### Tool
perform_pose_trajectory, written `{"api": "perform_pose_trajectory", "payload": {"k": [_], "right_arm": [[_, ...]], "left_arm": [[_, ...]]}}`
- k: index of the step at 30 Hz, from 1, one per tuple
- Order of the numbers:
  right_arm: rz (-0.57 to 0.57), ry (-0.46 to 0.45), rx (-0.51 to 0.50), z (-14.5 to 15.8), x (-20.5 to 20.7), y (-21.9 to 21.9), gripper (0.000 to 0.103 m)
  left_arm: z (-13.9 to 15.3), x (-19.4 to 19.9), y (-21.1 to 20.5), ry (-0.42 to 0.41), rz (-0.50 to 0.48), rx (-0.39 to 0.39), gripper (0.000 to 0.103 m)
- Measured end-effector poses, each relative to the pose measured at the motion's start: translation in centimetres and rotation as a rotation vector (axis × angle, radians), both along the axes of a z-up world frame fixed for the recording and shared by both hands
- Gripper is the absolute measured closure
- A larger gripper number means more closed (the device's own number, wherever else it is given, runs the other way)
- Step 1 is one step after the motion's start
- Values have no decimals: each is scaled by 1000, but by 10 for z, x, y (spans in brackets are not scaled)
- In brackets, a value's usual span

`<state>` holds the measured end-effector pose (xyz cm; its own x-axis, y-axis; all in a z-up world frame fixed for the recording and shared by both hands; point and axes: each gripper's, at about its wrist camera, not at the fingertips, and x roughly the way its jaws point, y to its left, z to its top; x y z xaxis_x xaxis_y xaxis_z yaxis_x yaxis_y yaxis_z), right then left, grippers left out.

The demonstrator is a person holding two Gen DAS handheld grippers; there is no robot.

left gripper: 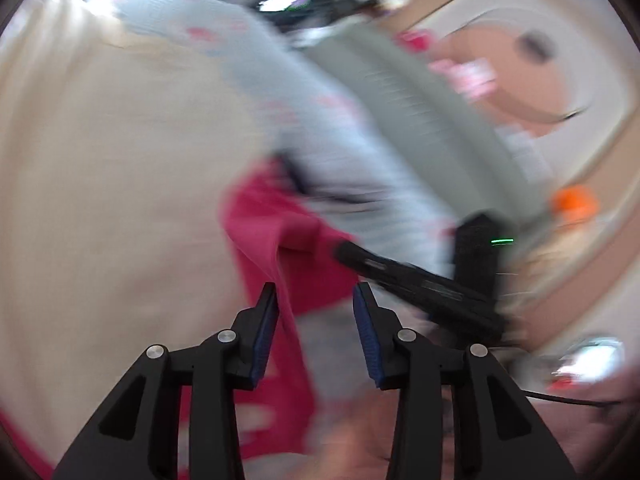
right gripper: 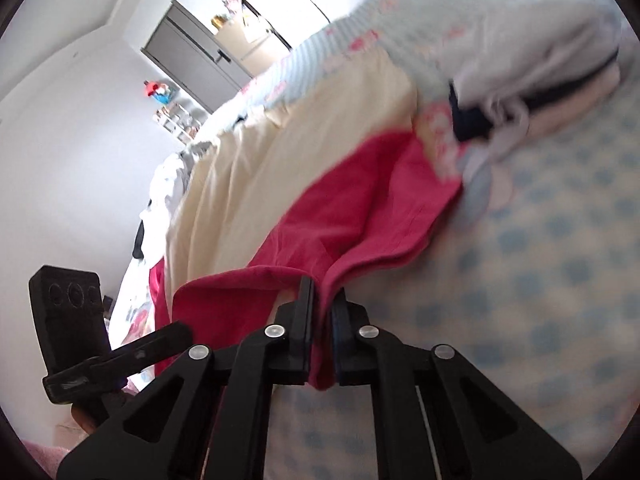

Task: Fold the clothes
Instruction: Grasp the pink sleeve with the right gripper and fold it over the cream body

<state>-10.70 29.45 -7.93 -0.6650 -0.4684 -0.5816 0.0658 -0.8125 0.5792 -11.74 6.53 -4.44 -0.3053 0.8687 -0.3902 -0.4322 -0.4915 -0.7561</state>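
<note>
Right claw [right gripper: 323,300] is clamped tight on a fold of the pink garment [right gripper: 360,208], cloth bunched between the jaws and hanging out below them. Left claw [left gripper: 316,300] stands wide apart, with an edge of that same garment [left gripper: 280,240] draped just inside its left finger [left gripper: 266,320] but not pinched. So the job right now, by my reading, is to get that second grip: close the left claw on the hem it is already brushing, match the corner the right one holds, then pull both apart so the cloth goes taut before laying it down. The left view is badly blurred, so exactly which edge is there I can't tell. Just past the left claw the right one shows as a dark bar with a green light [left gripper: 420,284], its tip at the garment, so the two could bump if the left one rushes in. Further out, the garment trails across a cream sheet [right gripper: 248,184] on the bed, and a checked blue cover [right gripper: 540,280] lies to the right. Beyond that a floral quilt [right gripper: 460,32] is heaped up with something dark [right gripper: 468,120] tucked under it, touching the garment's far end and likely to snag it on a lift. Far off, a grey door [right gripper: 188,60] in a white wall.
</note>
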Motion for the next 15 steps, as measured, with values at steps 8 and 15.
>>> {"api": "perform_pose_trajectory", "payload": {"k": [8,15], "right_arm": [[-121,122,10,61,15,59,101],[-256,220,-75,111,30,122,101]], "left_arm": [[-21,-11,6,-84,50,-32,62],[-31,-15,-29,-146,128,305,55]]}}
